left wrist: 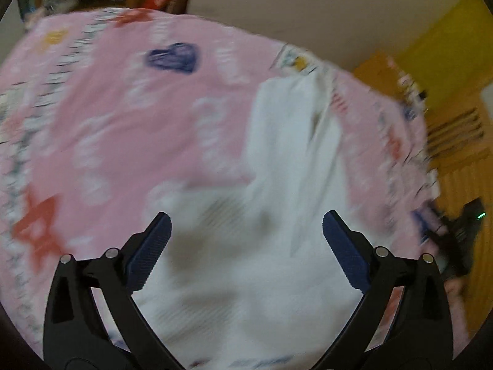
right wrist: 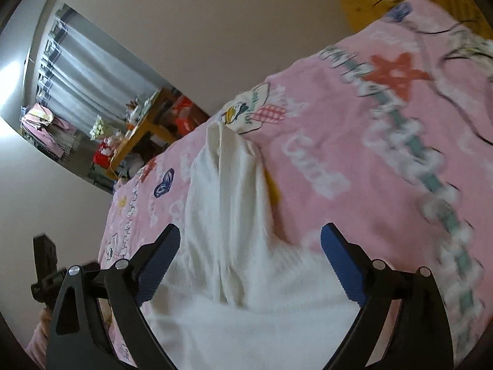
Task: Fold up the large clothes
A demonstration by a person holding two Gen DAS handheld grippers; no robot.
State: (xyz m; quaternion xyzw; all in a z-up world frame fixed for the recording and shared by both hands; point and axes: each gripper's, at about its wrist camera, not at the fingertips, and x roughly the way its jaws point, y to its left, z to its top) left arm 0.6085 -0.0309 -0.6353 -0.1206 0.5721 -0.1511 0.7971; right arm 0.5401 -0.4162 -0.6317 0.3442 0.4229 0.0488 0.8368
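A white garment (left wrist: 277, 203) lies folded lengthwise on a pink patterned bedspread (left wrist: 107, 117), blurred in the left wrist view. My left gripper (left wrist: 246, 225) hovers above its near part, open, with nothing between the blue pads. In the right wrist view the same white garment (right wrist: 228, 222) stretches away from me as a long narrow strip toward a cartoon print. My right gripper (right wrist: 250, 237) is open above it, holding nothing. The other gripper (right wrist: 46, 265) shows at the lower left of that view.
The pink bedspread (right wrist: 354, 154) covers the whole bed. A wooden table (right wrist: 144, 129) with clutter and grey curtains (right wrist: 80, 74) stand beyond the bed's far end. A yellow wall (left wrist: 446, 46) and a wooden slatted piece (left wrist: 456, 129) lie to the right of the bed.
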